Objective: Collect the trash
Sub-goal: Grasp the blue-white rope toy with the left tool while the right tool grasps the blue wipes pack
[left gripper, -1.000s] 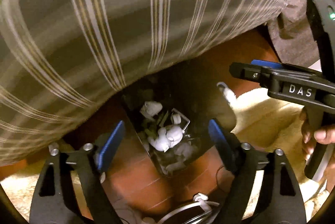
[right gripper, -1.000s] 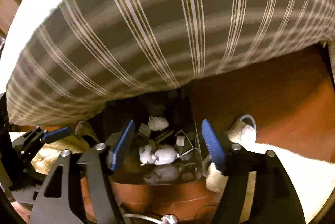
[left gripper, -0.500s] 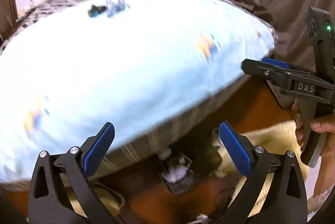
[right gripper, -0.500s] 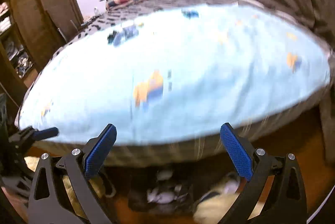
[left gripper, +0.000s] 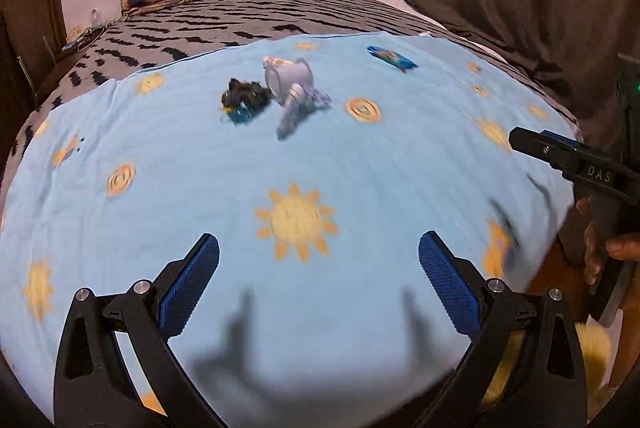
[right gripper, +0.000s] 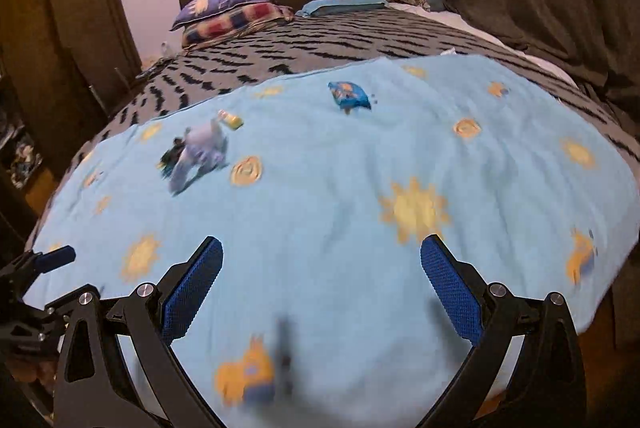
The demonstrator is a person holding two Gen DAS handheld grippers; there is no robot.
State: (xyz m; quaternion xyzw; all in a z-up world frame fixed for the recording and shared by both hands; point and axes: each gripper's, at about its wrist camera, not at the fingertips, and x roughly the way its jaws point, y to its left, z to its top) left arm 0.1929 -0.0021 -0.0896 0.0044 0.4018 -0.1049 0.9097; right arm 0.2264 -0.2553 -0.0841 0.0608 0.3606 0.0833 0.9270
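Left wrist view: the left gripper (left gripper: pixel 318 282) is held wide open with nothing in it, low over the blue blanket (left gripper: pixel 360 163). The right gripper (right gripper: pixel 322 284) is spread wide and empty too, likely so trash can be grabbed. Far ahead of both, a pale wrapper (left gripper: pixel 296 91), a dark scrap (left gripper: pixel 244 97) and a blue packet (right gripper: pixel 349 95) are lying on the blanket.

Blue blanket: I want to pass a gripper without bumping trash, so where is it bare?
Bare: the blue blanket from the open fingers to the pale cup and wrappers. Crowded around that cluster and near the blue packet.

"das" on the right hand-held gripper (left gripper: pixel 520 141).
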